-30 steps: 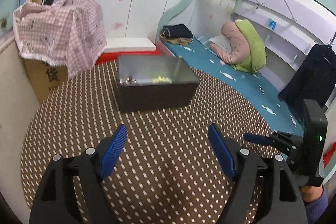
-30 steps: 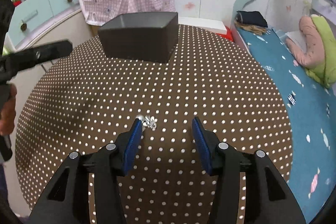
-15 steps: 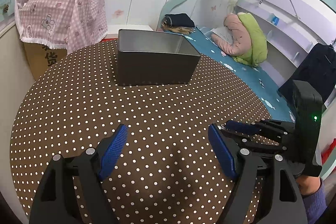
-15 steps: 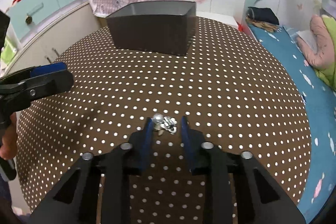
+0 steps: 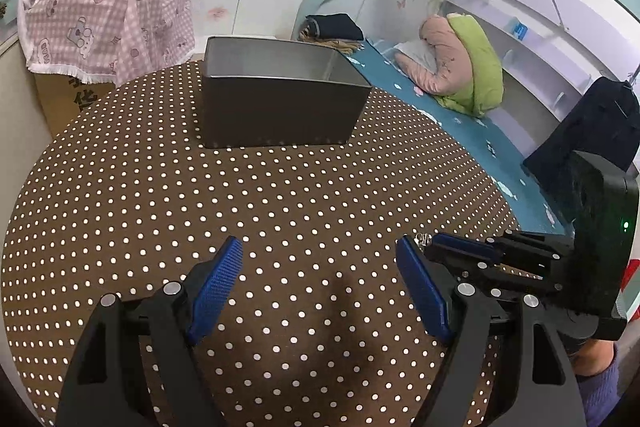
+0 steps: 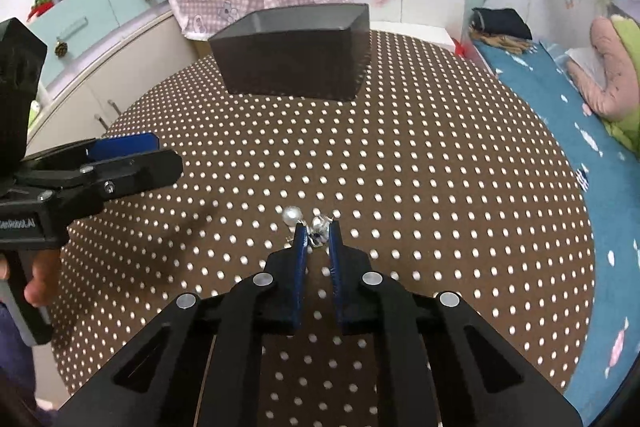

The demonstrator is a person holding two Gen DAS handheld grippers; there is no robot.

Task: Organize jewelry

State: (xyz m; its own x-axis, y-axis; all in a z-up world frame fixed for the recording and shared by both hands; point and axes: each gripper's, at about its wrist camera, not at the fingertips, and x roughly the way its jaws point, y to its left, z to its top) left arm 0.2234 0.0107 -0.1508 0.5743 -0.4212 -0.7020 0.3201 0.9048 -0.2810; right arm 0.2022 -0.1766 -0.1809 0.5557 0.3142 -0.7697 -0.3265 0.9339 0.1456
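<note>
Right tongs point(image 6: 317, 235): blue pads pressed together on a small silver jewelry piece point(image 6: 316, 227) that lies on the dotted desk point(image 6: 440, 163); a pearl-like bead point(image 6: 291, 214) of the piece juts out just left of the pad tips. The piece looks to be resting on the cloth, not yet lifted. Left tongs point(image 5: 320, 275): pads spread wide with nothing between them, hovering low over the desk just beside the right tongs.

Step in hand, as judged: the pick-up of the jewelry, with the grip just made. The next move calls for a straight lift that keeps the pinch firm, since the piece is small and only partly caught, then a carry across the desk to the dark box point(image 6: 292, 51) at its far side and a release over its open top.

Count: two tongs; one jewelry piece visible on the desk; one box, whose contents cannot be seen from either view. Beyond the desk stand a bed point(image 5: 460, 131) and a pink checked cloth point(image 5: 108, 23) draped over a carton.
</note>
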